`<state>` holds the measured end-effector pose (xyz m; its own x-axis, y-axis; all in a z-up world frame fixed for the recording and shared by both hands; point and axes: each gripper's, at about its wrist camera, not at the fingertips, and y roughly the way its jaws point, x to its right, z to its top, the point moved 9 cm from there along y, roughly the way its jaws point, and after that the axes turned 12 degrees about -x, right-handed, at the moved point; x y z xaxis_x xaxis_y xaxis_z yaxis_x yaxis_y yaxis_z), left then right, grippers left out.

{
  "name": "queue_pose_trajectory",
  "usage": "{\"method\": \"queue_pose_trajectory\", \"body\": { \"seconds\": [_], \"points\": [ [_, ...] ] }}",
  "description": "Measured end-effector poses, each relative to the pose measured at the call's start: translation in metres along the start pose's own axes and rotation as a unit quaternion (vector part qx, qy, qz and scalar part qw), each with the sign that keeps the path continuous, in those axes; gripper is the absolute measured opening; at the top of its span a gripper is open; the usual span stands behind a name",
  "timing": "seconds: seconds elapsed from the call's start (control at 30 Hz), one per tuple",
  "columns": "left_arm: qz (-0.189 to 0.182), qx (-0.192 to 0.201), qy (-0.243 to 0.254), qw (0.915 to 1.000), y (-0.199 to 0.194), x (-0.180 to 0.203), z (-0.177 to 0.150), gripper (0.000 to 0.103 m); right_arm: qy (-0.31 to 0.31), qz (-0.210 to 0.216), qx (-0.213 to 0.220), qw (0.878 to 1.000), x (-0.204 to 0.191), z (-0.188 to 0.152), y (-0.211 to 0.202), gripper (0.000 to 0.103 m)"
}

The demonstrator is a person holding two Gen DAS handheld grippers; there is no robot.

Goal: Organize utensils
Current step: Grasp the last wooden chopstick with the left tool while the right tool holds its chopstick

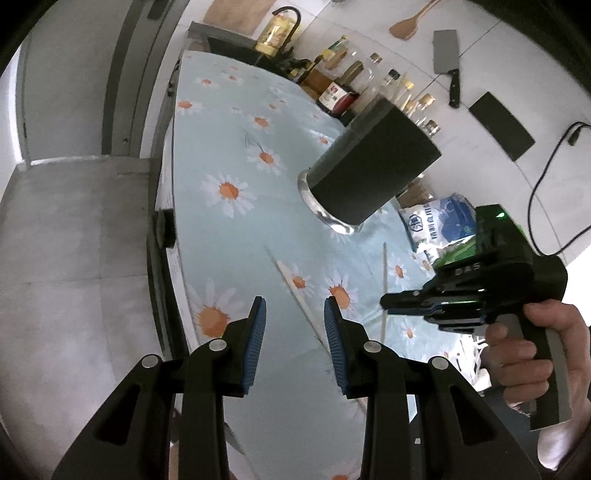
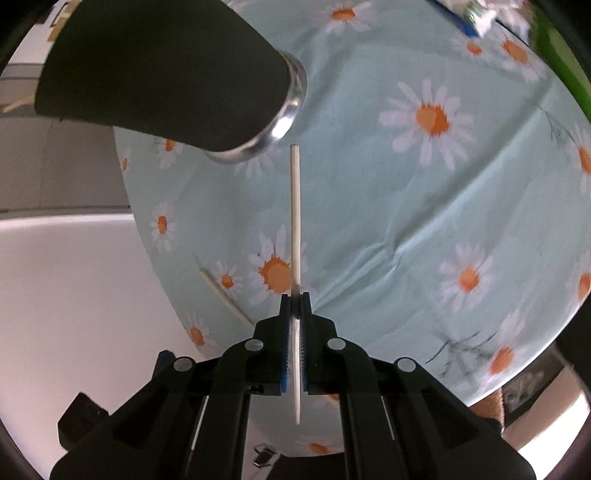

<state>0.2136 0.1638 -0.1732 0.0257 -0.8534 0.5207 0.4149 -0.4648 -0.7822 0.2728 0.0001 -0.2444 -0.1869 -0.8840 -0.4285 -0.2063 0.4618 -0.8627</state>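
Note:
A dark cylindrical utensil holder (image 1: 373, 162) with a clear glass base stands on the daisy-print tablecloth (image 1: 236, 229); it also shows in the right wrist view (image 2: 162, 74). My right gripper (image 2: 295, 299) is shut on a pale wooden chopstick (image 2: 295, 206), whose far end points toward the holder's base. It also shows in the left wrist view (image 1: 386, 301), with the chopstick (image 1: 384, 273) upright in it. A second chopstick (image 1: 295, 291) lies on the cloth, also seen in the right wrist view (image 2: 225, 295). My left gripper (image 1: 295, 306) is open and empty above that chopstick.
Bottles of oil and sauce (image 1: 332, 88) line the back of the table. A cleaver (image 1: 447, 62) and a wooden spatula (image 1: 406, 26) hang on the wall. A blue-and-white bag (image 1: 439, 225) lies right of the holder. The table's left edge (image 1: 166, 236) drops to the floor.

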Motion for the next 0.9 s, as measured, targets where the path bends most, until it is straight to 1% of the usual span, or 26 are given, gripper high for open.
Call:
{"method": "queue_pose_trajectory", "body": {
  "seconds": [0.13, 0.23, 0.37, 0.43, 0.5, 0.57, 0.63, 0.73, 0.8, 0.87, 0.9],
  "points": [
    [0.023, -0.005, -0.020, 0.9995, 0.011, 0.012, -0.007, 0.031, -0.037, 0.006, -0.007, 0.999, 0.008, 0.006, -0.015, 0.006],
    [0.050, -0.018, -0.035, 0.9980, 0.021, 0.020, -0.011, 0.031, -0.066, 0.013, -0.019, 0.998, 0.013, 0.010, -0.020, 0.006],
    [0.085, -0.045, -0.063, 0.9934, 0.040, 0.029, -0.018, 0.031, -0.099, 0.025, -0.035, 0.994, 0.022, 0.014, -0.030, 0.006],
    [0.099, -0.054, -0.067, 0.9914, 0.046, 0.033, -0.020, 0.031, -0.113, 0.028, -0.039, 0.993, 0.025, 0.016, -0.036, 0.006],
    [0.128, -0.065, -0.068, 0.9873, 0.052, 0.037, -0.021, 0.031, -0.129, 0.028, -0.038, 0.991, 0.030, 0.019, -0.044, 0.006],
    [0.148, -0.069, -0.074, 0.9838, 0.055, 0.040, -0.020, 0.031, -0.146, 0.033, -0.042, 0.988, 0.034, 0.021, -0.053, 0.006],
    [0.177, -0.077, -0.081, 0.9778, 0.058, 0.040, -0.020, 0.031, -0.160, 0.040, -0.049, 0.985, 0.038, 0.024, -0.057, 0.006],
    [0.200, -0.084, -0.102, 0.9707, 0.065, 0.040, -0.020, 0.031, -0.180, 0.044, -0.059, 0.981, 0.039, 0.028, -0.060, 0.006],
    [0.208, -0.082, -0.119, 0.9674, 0.068, 0.038, -0.019, 0.031, -0.191, 0.047, -0.068, 0.978, 0.039, 0.029, -0.059, 0.006],
    [0.221, -0.089, -0.142, 0.9607, 0.073, 0.033, -0.021, 0.031, -0.201, 0.049, -0.073, 0.976, 0.037, 0.032, -0.057, 0.006],
    [0.223, -0.090, -0.149, 0.9591, 0.076, 0.032, -0.021, 0.031, -0.205, 0.048, -0.075, 0.975, 0.038, 0.033, -0.056, 0.006]
  ]
}}
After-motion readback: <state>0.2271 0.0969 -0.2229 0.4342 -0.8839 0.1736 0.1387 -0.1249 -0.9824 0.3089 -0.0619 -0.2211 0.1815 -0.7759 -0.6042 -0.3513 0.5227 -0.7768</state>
